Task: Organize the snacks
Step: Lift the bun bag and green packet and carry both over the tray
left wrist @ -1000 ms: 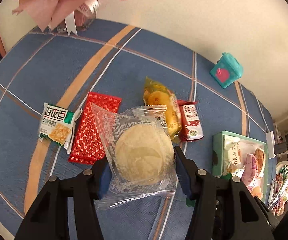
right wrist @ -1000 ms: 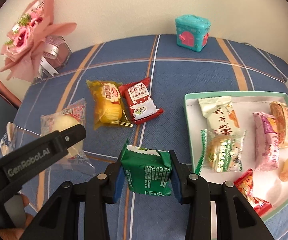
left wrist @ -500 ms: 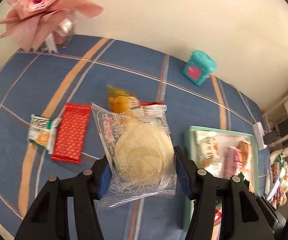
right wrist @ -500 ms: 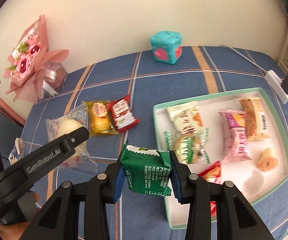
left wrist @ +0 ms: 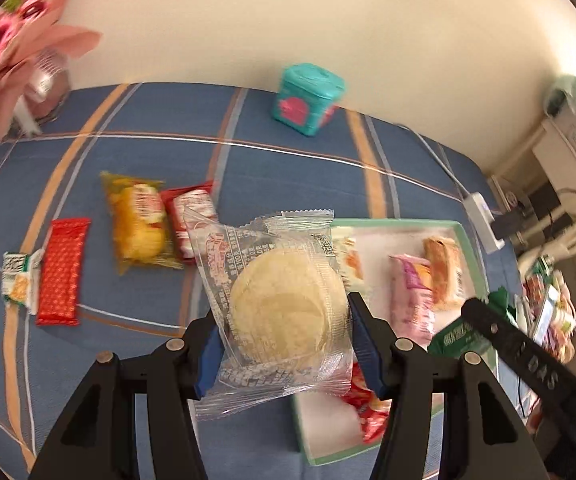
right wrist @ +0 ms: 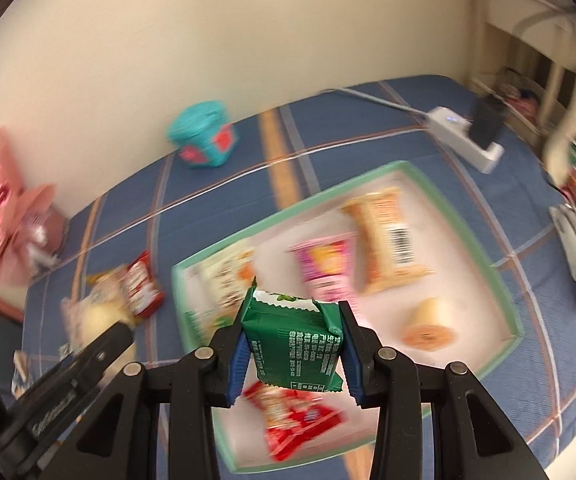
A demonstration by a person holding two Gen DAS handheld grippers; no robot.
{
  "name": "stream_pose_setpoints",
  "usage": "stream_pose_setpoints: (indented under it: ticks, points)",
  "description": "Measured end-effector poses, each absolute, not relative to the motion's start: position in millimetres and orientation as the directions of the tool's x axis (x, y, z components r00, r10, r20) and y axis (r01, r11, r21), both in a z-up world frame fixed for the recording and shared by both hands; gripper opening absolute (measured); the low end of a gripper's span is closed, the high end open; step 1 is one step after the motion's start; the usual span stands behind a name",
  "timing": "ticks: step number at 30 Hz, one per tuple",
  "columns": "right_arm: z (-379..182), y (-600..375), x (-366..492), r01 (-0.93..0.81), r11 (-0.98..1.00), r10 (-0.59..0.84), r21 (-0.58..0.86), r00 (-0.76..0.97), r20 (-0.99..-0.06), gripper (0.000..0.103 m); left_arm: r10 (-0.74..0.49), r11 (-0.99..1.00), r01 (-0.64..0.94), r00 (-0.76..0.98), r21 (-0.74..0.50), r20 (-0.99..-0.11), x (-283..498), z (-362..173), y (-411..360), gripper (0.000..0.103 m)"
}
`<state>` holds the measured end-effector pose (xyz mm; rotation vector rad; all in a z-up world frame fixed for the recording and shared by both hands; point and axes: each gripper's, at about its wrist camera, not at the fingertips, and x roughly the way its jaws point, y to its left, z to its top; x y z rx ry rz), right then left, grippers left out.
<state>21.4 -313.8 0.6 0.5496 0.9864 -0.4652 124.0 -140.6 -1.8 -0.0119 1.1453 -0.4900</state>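
Note:
My left gripper is shut on a clear-wrapped round pastry, held above the near left edge of the green-rimmed tray. My right gripper is shut on a green snack packet, hanging over the near part of the same tray. Several wrapped snacks lie in the tray, among them a pink packet and an orange one. On the blue cloth to the left lie a yellow cake packet, a red-and-white packet, a red patterned bar and a small green-white packet.
A teal toy box stands near the wall. A pink bouquet fills the far left corner. A white power strip with a cable lies beyond the tray. Shelving and clutter stand past the table's right edge.
Both grippers have swung to the right with their snacks, from over the loose packets on the cloth to over the tray. Grips are unchanged.

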Motion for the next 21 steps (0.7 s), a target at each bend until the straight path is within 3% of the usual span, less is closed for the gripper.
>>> stream_pose_setpoints:
  ticks: [11,21]
  points:
    - [-7,-359,-3,0.681,0.701,-0.158,0.212,0.439,-0.885,0.042,-0.4,0.827,0.518,0.267,-0.22,-0.877,96,-11,-211,0.059]
    - [-35,-359,8,0.677,0.706,-0.099,0.21,0.388,-0.916,0.042,-0.361,0.83,0.524,0.247,-0.189,-0.899,101,-41,-226,0.059]
